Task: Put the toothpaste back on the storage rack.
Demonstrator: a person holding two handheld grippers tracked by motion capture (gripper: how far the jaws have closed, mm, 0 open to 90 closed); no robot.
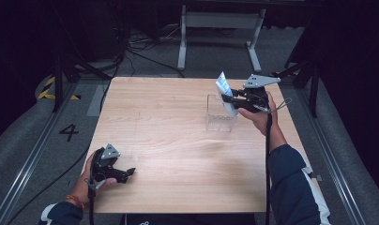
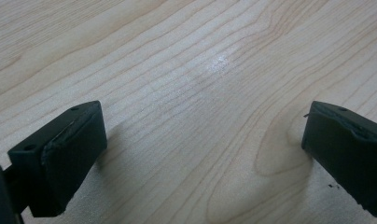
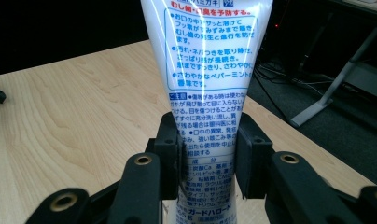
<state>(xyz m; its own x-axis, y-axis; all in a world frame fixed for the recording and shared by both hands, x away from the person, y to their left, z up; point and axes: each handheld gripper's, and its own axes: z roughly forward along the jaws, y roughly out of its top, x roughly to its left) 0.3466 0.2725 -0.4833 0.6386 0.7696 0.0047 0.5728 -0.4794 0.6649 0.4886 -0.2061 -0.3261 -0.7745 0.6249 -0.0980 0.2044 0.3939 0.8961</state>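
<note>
Toothpaste tube, white with blue Japanese print, is pinched between the fingers of the right gripper and is held tilted above a clear plastic container. In the high view the tube's flat crimped end points up and away from the person, while its lower end dips towards the open top of the container; whether it touches the container cannot be told.

Taken from the left: the left gripper is held low over the desk near its near left corner, gripped by the person's left hand, with a cable trailing off the near edge. In the left gripper view its fingers are spread wide apart over bare wood grain, with nothing between them.

Further right, the clear container stands upright on the desk towards the far right corner, well apart from the left gripper. Just beside and above it, the right gripper is held by the right hand, a dark blue sleeve coming in along the right edge. In the right gripper view the pads are pressed against both sides of the tube's lower printed part.
</note>
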